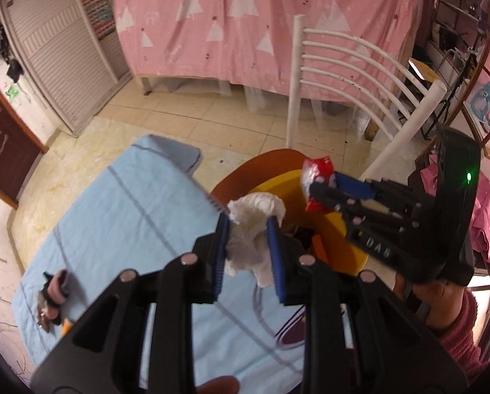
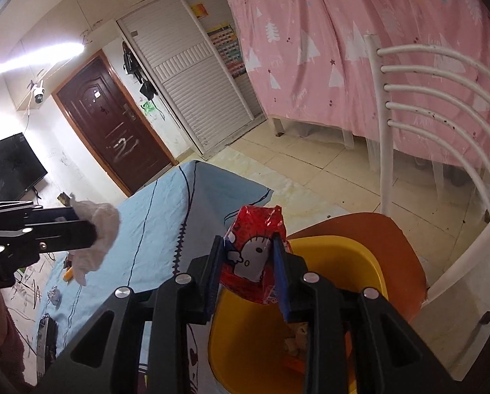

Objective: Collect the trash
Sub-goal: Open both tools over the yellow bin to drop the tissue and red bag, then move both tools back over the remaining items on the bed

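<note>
A red wrapper (image 2: 256, 256) is pinched by the right claw (image 2: 249, 264) directly above the yellow bin (image 2: 359, 259), while a crumpled tissue (image 1: 254, 229) is pinched by the left claw (image 1: 249, 239) beside the bin's rim.

Surfaces under my grippers: table, chair, floor.

I am looking down on a table under a light blue cloth (image 1: 136, 210) with dark stripe lines and a cartoon print; a pink-and-black bundle (image 1: 55, 290) is lying on it near one edge, a small orange piece (image 1: 66, 326) is lying just beside that, and a crumpled silvery scrap (image 2: 53, 295) is sitting further along. A white-framed chair with an orange seat (image 2: 394, 246) is standing against the table's edge, and it is carrying a yellow bin (image 2: 343, 256) with scraps inside. The beige tiled floor (image 1: 192, 115) is bearing the table and chair.
</note>
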